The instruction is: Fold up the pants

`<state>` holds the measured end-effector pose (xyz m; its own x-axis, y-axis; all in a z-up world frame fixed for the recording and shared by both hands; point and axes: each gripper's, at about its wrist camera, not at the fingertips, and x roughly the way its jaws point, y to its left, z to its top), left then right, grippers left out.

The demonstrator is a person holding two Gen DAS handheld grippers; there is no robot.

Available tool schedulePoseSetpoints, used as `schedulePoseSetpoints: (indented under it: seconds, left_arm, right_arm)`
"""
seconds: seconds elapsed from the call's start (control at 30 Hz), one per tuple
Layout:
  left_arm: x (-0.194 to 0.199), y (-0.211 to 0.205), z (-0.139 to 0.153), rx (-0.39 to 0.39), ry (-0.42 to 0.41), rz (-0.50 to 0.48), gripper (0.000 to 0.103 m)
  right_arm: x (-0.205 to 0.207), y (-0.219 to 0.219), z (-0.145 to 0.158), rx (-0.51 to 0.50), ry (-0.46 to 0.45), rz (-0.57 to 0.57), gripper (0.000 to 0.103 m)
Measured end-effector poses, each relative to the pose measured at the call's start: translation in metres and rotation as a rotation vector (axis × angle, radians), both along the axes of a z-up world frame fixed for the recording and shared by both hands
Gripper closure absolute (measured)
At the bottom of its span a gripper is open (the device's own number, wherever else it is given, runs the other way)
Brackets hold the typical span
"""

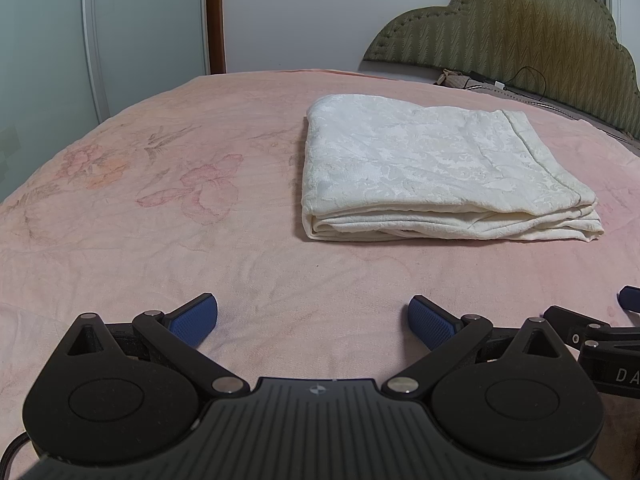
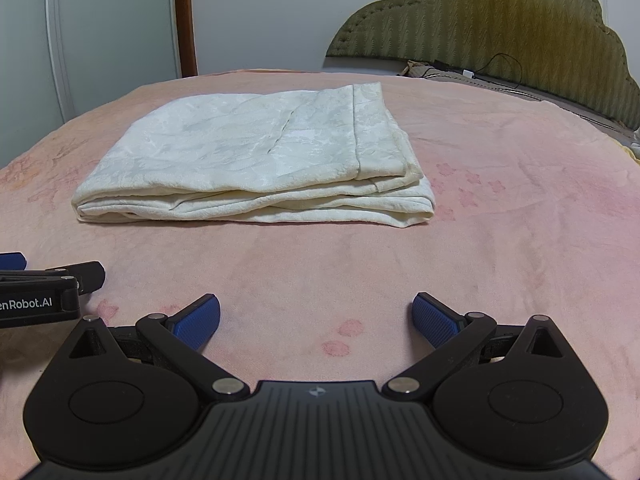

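The cream-white pants (image 1: 436, 168) lie folded into a flat rectangular stack on the pink bedspread (image 1: 160, 208), ahead and to the right in the left wrist view. In the right wrist view the pants (image 2: 256, 164) lie ahead and to the left. My left gripper (image 1: 313, 322) is open and empty, low over the bedspread, well short of the pants. My right gripper (image 2: 316, 320) is open and empty too, side by side with the left one. Part of the right gripper (image 1: 592, 328) shows at the right edge of the left wrist view.
A padded olive headboard (image 1: 516, 28) stands at the back right, with a black cable (image 1: 520, 80) along its foot. A white wardrobe door (image 1: 48, 40) and a brown door frame (image 1: 214, 16) are at the back left. The bedspread (image 2: 500, 220) has faded flower prints.
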<state>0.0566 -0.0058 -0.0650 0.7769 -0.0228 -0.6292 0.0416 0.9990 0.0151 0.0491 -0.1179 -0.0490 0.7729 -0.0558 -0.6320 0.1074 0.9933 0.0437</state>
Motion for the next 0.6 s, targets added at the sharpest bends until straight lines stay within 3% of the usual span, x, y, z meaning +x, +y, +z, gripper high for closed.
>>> schedulePoseSetpoints:
  seconds: [0.6]
  left_arm:
    - [-0.0050, 0.0055, 0.0031, 0.006, -0.021, 0.020, 0.000]
  right_arm:
    - [-0.0002, 0.0039, 0.0009, -0.017, -0.005, 0.009, 0.000]
